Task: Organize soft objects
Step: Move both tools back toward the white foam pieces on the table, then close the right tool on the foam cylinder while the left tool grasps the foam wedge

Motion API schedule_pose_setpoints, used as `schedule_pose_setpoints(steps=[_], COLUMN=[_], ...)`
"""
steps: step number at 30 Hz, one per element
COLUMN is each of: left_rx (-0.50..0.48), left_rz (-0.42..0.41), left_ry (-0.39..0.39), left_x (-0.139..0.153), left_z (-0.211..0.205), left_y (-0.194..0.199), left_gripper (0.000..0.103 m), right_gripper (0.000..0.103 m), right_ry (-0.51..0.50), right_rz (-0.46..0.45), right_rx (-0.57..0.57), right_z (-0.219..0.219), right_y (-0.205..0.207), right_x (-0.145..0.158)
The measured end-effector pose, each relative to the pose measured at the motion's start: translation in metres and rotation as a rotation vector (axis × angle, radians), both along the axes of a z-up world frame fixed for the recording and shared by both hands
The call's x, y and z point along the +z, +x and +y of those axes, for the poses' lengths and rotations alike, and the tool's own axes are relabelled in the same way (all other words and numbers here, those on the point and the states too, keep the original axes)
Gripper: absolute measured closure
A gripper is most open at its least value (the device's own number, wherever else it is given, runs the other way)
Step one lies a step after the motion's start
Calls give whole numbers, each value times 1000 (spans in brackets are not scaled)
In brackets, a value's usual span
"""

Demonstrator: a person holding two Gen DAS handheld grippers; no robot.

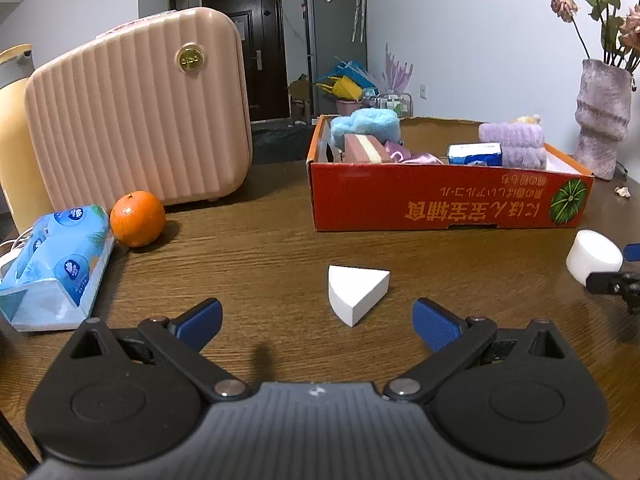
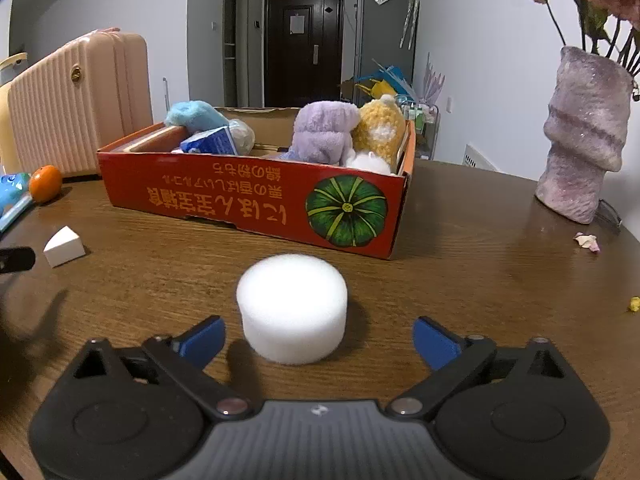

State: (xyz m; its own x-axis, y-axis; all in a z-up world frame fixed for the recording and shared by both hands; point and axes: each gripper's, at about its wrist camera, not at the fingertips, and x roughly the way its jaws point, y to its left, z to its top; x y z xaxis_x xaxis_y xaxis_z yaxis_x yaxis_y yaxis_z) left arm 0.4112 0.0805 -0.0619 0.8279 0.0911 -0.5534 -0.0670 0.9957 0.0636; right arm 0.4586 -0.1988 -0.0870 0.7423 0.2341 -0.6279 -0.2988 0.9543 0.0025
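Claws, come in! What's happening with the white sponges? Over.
Both claws open, left claw, right claw. Wedge sponge, round sponge on table, ungrabbed. Nothing blocking.

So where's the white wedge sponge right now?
The white wedge sponge lies on the wooden table, just ahead of the open left gripper, in front of the red cardboard box.

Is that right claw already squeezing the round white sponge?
Apart. The right wrist view shows bare table between each blue fingertip of the right gripper and the round white sponge.
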Motion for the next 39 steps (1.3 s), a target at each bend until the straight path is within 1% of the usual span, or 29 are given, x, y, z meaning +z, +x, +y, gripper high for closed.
schedule_pose_setpoints(steps=[3, 5, 6, 7, 8, 9, 13, 17, 19, 21, 23, 25, 30, 32, 35, 39], left_rx=[0, -1, -3, -5, -6, -6, -10, -3, 17, 36, 44, 52, 49, 47, 38, 28], left_rz=[1, 4, 7, 9, 11, 12, 29, 36, 29, 36, 51, 64, 74, 86, 101, 91], left_ry=[2, 3, 3, 3, 2, 1, -7, -8, 6, -11, -40, -49, -30, -15, -16, -5], left_x=[-1, -1, -2, -2, -2, -2, -4, -7, -9, -9, -10, -11, -15, -17, -19, -18], left_z=[0, -1, -1, -1, -2, -1, 0, 3, 5, 9, 13, 14, 8, 5, 4, 1], left_y=[1, 1, 1, 2, 2, 2, 4, 10, 15, 22, 31, 42, 61, 66, 70, 74], left_gripper=[0, 0, 0, 0, 0, 0, 0, 0, 0, 0, 0, 0, 0, 0, 0, 0], right_gripper=[17, 27, 29, 35, 46, 47, 48, 48, 48, 48, 48, 48, 48, 48, 47, 47], right_ry=[8, 15, 17, 18, 19, 18, 13, 38, 47, 56, 61, 64, 68, 68, 69, 68], right_rz=[19, 25, 25, 24, 22, 15, -7, -59, -74, -84, -87, -85, -83, -82, -81, -81], right_rx=[-8, -7, -3, 5, 14, 24, 66, 62, 59, 58, 57, 54, 54, 52, 52, 52], right_z=[1, 3, 4, 5, 7, 9, 14, 11, 10, 9, 8, 7, 6, 6, 6, 6], right_y=[8, 12, 13, 14, 15, 14, 10, 5, 4, 3, 4, 4, 5, 4, 4, 4], right_x=[-2, -3, -3, -3, -3, -3, -2, 4, 7, 9, 9, 10, 9, 9, 9, 9])
